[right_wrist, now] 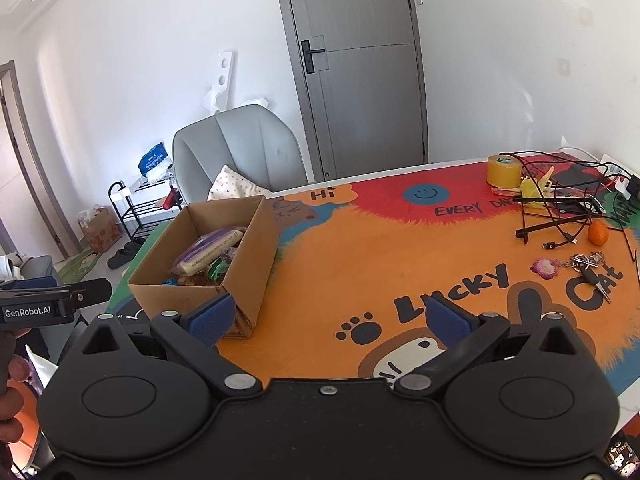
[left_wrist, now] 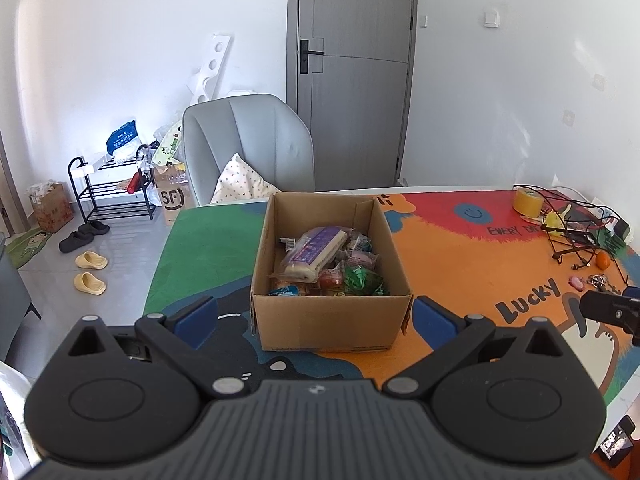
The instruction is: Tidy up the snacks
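A brown cardboard box [left_wrist: 332,320] stands on the colourful table mat, open at the top. It holds several wrapped snacks, with a long purple-and-cream packet [left_wrist: 316,250] on top. My left gripper [left_wrist: 316,320] is open and empty, its blue pads either side of the box's near wall. In the right wrist view the box [right_wrist: 248,256] sits to the left and the purple packet [right_wrist: 212,254] shows inside. My right gripper [right_wrist: 328,320] is open and empty above the orange mat, right of the box.
A yellow tape roll [right_wrist: 503,170], tangled black cables [right_wrist: 560,216], an orange [right_wrist: 597,233] and keys [right_wrist: 588,268] lie at the table's right. A grey chair [left_wrist: 248,144] with a cushion stands behind the table. A shoe rack [left_wrist: 112,188] and slippers are on the floor at left.
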Demonstrator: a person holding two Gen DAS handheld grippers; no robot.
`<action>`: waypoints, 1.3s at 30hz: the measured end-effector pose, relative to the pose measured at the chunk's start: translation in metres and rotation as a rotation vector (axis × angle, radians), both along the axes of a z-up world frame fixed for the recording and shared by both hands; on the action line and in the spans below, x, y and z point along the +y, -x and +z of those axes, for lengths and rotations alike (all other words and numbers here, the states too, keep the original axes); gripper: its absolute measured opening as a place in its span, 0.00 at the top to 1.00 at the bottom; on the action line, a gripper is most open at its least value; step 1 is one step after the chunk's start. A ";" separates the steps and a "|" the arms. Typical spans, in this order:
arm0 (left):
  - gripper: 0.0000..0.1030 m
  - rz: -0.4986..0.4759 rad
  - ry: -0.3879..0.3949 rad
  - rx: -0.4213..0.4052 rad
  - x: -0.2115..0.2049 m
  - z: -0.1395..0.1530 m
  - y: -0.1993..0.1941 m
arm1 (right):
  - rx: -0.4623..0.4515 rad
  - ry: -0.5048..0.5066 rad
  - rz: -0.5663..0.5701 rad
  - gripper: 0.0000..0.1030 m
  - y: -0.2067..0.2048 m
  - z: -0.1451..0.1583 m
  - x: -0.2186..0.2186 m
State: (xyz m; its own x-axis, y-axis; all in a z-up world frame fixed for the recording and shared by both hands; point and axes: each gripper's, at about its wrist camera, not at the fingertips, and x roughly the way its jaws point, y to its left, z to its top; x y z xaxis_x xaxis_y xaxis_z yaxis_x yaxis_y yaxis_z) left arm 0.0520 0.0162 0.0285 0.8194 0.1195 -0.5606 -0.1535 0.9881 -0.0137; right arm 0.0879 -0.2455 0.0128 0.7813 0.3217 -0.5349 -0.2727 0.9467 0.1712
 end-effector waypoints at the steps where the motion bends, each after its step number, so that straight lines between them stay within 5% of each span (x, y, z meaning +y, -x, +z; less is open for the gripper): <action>1: 0.00 -0.001 -0.001 0.001 0.000 0.000 0.000 | 0.001 0.000 0.001 0.00 0.000 0.000 0.000; 39: 0.00 -0.008 0.008 0.006 -0.001 -0.005 -0.001 | 0.007 -0.001 0.011 0.00 0.002 0.000 0.003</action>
